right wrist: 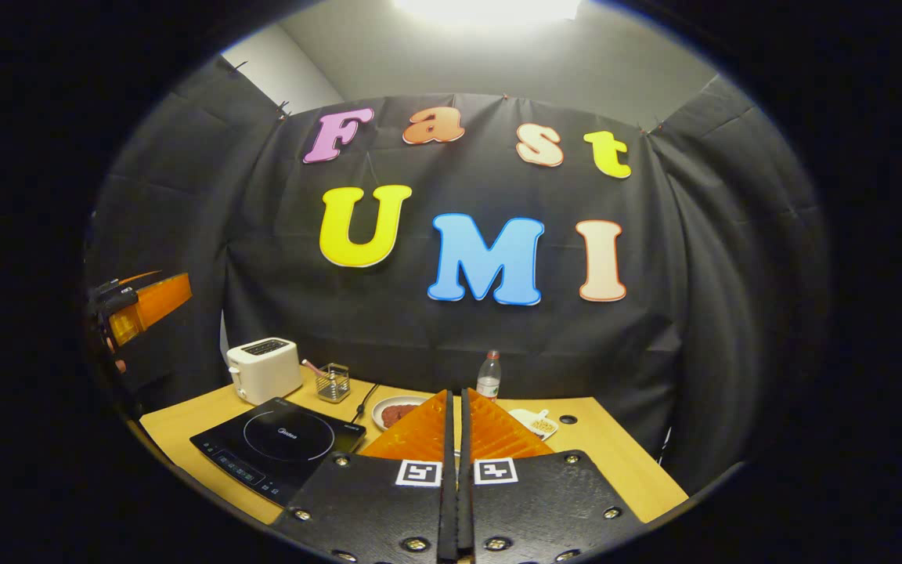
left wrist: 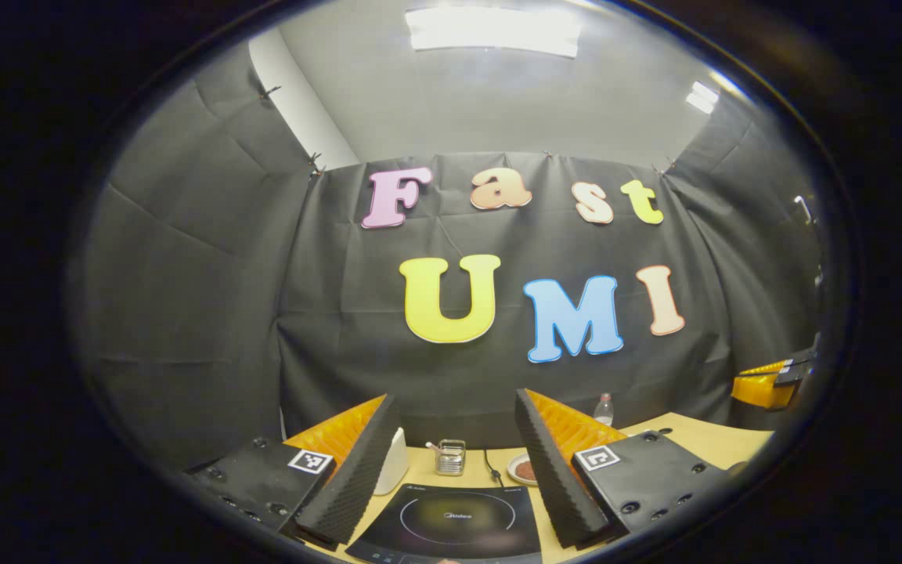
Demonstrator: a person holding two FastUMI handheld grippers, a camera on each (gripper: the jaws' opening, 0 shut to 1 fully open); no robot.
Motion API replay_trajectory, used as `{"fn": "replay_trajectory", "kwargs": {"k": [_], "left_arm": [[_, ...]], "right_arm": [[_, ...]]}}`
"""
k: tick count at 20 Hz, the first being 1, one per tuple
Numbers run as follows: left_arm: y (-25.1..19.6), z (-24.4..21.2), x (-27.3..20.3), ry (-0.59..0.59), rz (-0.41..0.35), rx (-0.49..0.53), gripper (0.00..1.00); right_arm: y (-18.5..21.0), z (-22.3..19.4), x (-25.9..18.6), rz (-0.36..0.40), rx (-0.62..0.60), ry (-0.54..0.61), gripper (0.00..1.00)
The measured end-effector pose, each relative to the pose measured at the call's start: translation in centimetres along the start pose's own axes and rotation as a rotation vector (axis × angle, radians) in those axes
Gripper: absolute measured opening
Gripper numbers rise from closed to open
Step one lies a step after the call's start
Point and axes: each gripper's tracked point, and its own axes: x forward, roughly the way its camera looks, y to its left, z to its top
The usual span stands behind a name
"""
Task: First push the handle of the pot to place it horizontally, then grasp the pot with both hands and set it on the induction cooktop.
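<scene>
The black induction cooktop [left wrist: 451,521] lies flat on the wooden table [left wrist: 701,439], low between the fingers of my left gripper [left wrist: 455,399], which stands open and holds nothing. In the right gripper view the cooktop [right wrist: 279,442] sits at the lower left. My right gripper [right wrist: 456,395] is shut, its fingers pressed together with nothing between them, above the table's front. The right gripper [left wrist: 768,384] hangs at the far right edge of the left gripper view. The left gripper [right wrist: 142,305] is at the far left of the right gripper view.
A white toaster [right wrist: 263,368] stands behind the cooktop at the back left. Beside it is a small glass holder [right wrist: 332,382], then a plate of reddish food [right wrist: 396,411], a plastic bottle [right wrist: 488,376] and a small dish [right wrist: 539,423]. The cooktop's cord [right wrist: 365,399] runs back.
</scene>
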Motion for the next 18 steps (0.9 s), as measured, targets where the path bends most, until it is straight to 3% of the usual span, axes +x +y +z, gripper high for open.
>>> {"fn": "replay_trajectory", "kwargs": {"k": [8, 13, 18], "left_arm": [[1.7, -2.0, 0.1, 0.031, -0.044, -0.026, 0.96], [0.4, -2.9, 0.2, 0.059, -0.058, -0.033, 0.96], [-1.4, -3.5, 0.3, 0.072, -0.053, -0.019, 0.96]], "right_arm": [[3.6, -7.7, -1.9, 0.104, -0.029, 0.222, 0.01], [4.2, -13.2, -3.2, 0.142, -0.041, 0.365, 0.01], [4.8, -17.6, -4.3, 0.226, -0.055, 0.481, 0.01]]}}
